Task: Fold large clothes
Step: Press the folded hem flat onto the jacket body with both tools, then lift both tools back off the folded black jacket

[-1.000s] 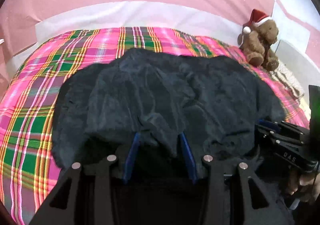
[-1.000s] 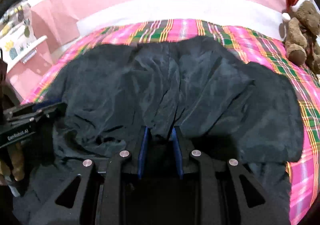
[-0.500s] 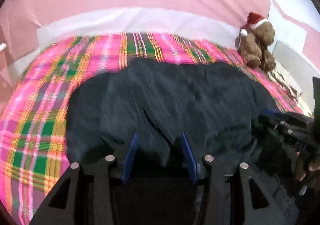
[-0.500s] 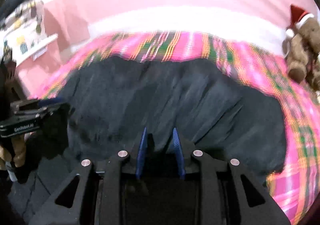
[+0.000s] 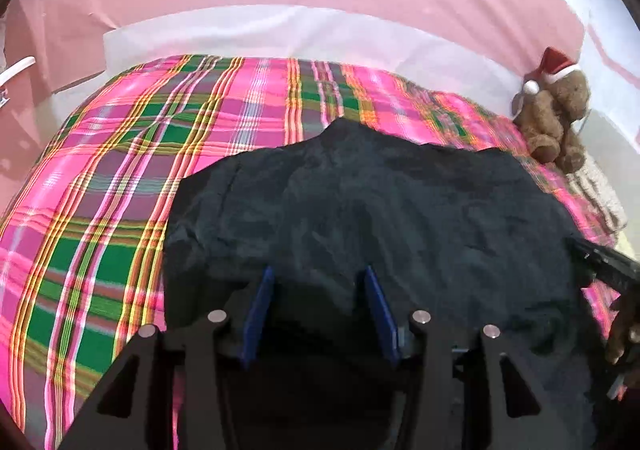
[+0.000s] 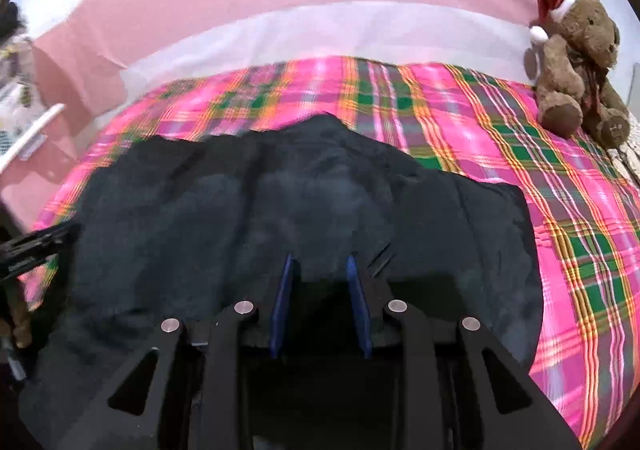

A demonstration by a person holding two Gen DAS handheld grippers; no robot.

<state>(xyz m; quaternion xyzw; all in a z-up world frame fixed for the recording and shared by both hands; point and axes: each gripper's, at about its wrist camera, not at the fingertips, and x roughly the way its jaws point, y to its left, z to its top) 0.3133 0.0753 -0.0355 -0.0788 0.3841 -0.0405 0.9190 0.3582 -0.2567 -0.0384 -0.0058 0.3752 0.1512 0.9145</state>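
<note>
Bed [image 5: 100,178] under a pink, green and yellow plaid cover fills both views, with a dark garment [image 5: 380,210] spread over its lower middle. Upper right, a brown teddy bear [image 6: 576,66] in a red Santa hat sits at the bed's far edge. Both the left gripper [image 5: 318,282] and the right gripper [image 6: 318,270] have just been opening, each with a fold of the garment between the blue pads; whether they press it I cannot tell.

Black claw [image 5: 318,278] – blue pads [image 5: 262,290], silver screws
</note>
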